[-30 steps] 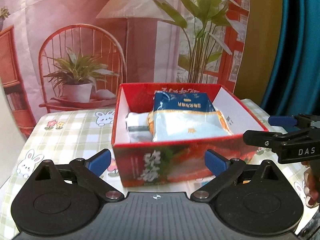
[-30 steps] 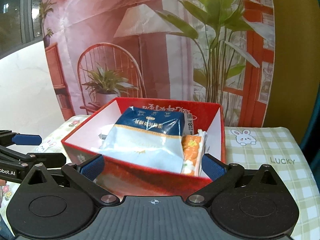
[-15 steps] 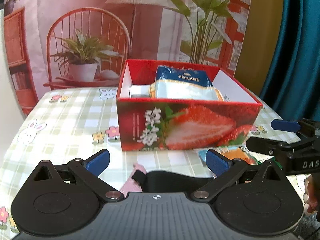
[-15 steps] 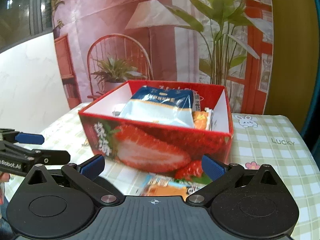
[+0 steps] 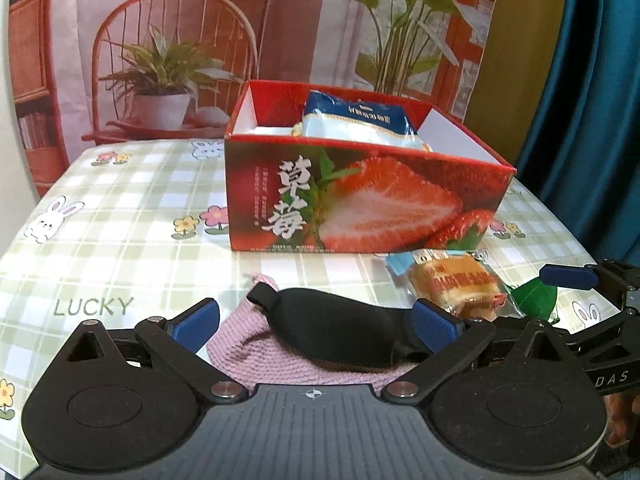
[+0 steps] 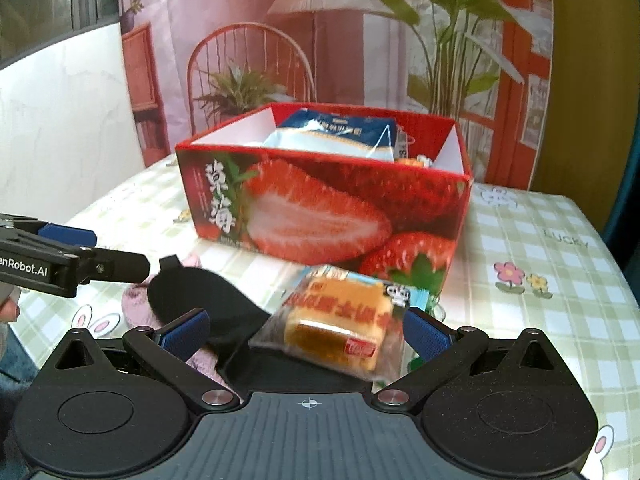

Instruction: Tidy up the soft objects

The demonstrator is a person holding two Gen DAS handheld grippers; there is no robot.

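Checked tablecloth (image 5: 120,208) carries the strawberry box (image 5: 360,200). Left gripper (image 5: 316,322) gapes over the black eye mask (image 5: 332,326) on pink knitwear (image 5: 256,344); right gripper (image 6: 306,330) gapes around the cake packet (image 6: 340,322). Pinch gently, mid-body.

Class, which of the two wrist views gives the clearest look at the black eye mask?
The left wrist view: the black eye mask lies nearly whole across the pink knitted item, strap end visible. The right wrist view shows only its left part; the wrapped cake covers the rest.
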